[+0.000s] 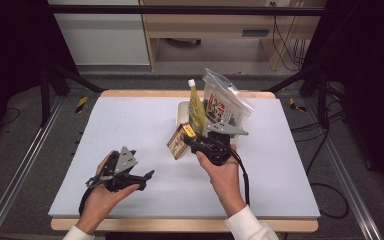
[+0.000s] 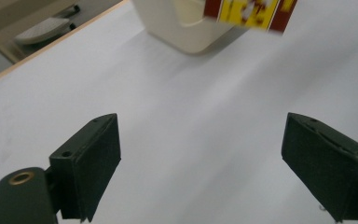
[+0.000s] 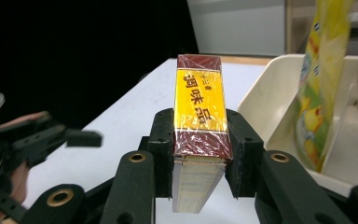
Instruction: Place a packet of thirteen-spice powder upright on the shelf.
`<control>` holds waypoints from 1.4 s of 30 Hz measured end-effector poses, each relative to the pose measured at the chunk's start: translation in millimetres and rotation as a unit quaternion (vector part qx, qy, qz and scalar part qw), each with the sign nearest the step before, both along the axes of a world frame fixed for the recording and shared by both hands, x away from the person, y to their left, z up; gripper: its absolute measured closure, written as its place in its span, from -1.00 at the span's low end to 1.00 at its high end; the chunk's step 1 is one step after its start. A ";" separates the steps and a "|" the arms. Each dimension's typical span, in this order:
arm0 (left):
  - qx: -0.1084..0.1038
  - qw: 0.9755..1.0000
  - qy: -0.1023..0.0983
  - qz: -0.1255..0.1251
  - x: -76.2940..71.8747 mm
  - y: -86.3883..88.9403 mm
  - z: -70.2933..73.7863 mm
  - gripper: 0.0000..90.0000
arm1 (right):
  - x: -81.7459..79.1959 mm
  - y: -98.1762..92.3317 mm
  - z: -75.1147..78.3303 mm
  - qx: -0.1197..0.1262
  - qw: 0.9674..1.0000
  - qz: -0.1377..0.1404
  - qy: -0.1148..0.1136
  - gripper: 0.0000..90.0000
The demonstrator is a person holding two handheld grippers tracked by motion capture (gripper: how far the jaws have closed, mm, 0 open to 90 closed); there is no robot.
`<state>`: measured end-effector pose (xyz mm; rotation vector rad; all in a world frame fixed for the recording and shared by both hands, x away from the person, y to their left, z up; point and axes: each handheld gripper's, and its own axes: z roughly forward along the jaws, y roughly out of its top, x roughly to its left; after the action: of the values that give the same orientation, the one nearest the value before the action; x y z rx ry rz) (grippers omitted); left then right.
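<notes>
Toward the desk's front-left corner, the left gripper (image 1: 147, 175) has its jaws wide apart with nothing between them. Near the desk's middle, the right gripper (image 1: 186, 141) is clamped on the red-yellow seasoning box (image 1: 179, 141), whose long axis points toward the cream bin (image 1: 182, 111) just behind.

I see a box (image 3: 199, 126) in dark red with a yellow band bearing dark red characters, its side pale cream. My grippers (image 1: 121, 175) (image 1: 194, 142) are black, with grey plates on top. The bin (image 3: 279, 100) is cream. The bottle (image 1: 195, 107) is yellow and green with a white cap. The pouch (image 1: 223, 102) is clear, printed red, white and black. The table (image 1: 130, 125) is pale lavender-grey, edged in light wood.
</notes>
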<state>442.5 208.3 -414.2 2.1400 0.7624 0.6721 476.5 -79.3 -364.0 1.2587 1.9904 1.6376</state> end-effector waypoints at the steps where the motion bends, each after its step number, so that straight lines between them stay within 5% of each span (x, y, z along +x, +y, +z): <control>1: -0.001 1.000 0.002 0.008 -1.7 6.7 -1.4 -0.75 | 0.0 0.0 0.0 0.000 1.000 0.000 0.000 0.50; 7: -0.025 0.998 0.012 0.060 -15.0 52.1 -13.5 -0.78 | 6.5 1.6 13.9 0.007 0.999 -0.028 -0.019 0.51; 14: -0.047 0.994 0.014 0.098 -20.4 76.1 -20.5 -0.77 | 12.4 5.8 23.2 0.017 0.998 -0.054 -0.035 0.51; 30: -0.041 0.993 0.017 0.108 -24.7 82.3 -25.0 -0.76 | 26.9 17.4 23.0 0.014 0.990 -0.125 -0.070 0.51; 42: -0.004 0.996 0.014 0.090 -23.4 74.5 -26.7 -0.76 | 43.0 28.5 12.0 0.007 0.983 -0.169 -0.070 0.51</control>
<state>419.1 282.8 -440.9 2.0937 0.9809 0.7321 519.5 -50.8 -351.9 1.3573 1.5846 1.5273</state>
